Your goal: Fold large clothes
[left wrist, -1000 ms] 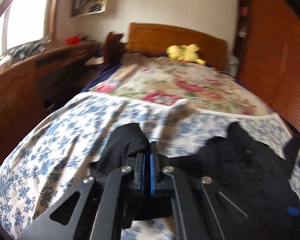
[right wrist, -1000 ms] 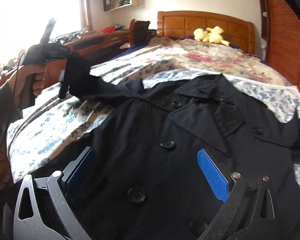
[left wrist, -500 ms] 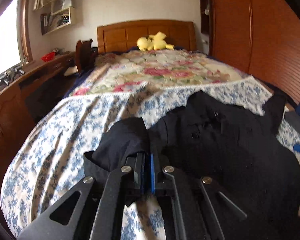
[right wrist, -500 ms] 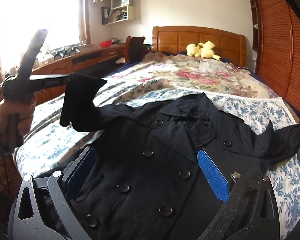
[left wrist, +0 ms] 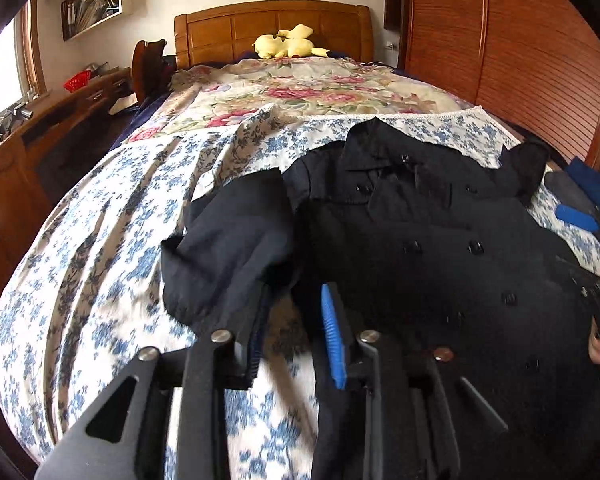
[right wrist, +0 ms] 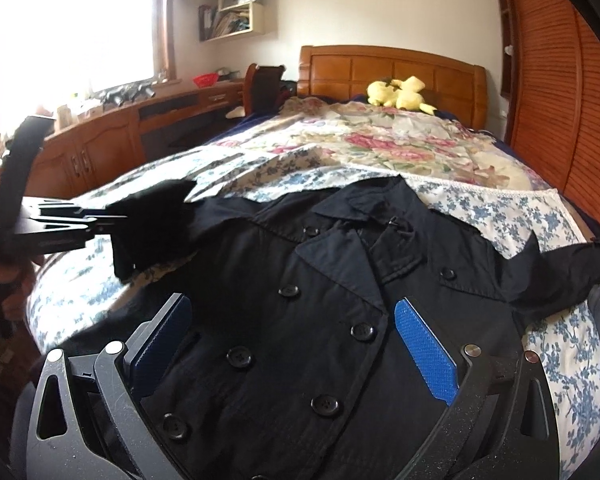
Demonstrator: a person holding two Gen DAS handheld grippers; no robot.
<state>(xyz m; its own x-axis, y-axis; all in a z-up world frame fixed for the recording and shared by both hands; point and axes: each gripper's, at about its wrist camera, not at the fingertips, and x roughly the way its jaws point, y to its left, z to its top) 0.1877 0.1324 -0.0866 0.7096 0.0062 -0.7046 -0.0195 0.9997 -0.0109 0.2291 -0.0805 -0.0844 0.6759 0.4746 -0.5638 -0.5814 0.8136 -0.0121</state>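
Left gripper: jaws opening, a gap showing between the two blue pads; the sleeve of the black coat lies against the left pad and spreads beyond it, with no cloth pinched between the pads. Seen from the right wrist view, this gripper is level at the left edge, the sleeve end bunched at its tip.

Right gripper: jaws spread wide, both blue pads apart and poised over the front of the coat, gripping nothing.

Coat: one, black, double-breasted, lying face up on the near part of the bed, collar toward the headboard. Nine buttons can be counted on its front in the right wrist view. The other sleeve trails out to the right.

Surface: a blue-flowered white sheet under the coat; beyond it, a quilt with pink flowers.

Room: one yellow plush toy against the wooden headboard; a louvred wooden wardrobe on the right; a wooden counter under a bright window on the left, bearing one red bowl; one chair beside it; wall shelves above.
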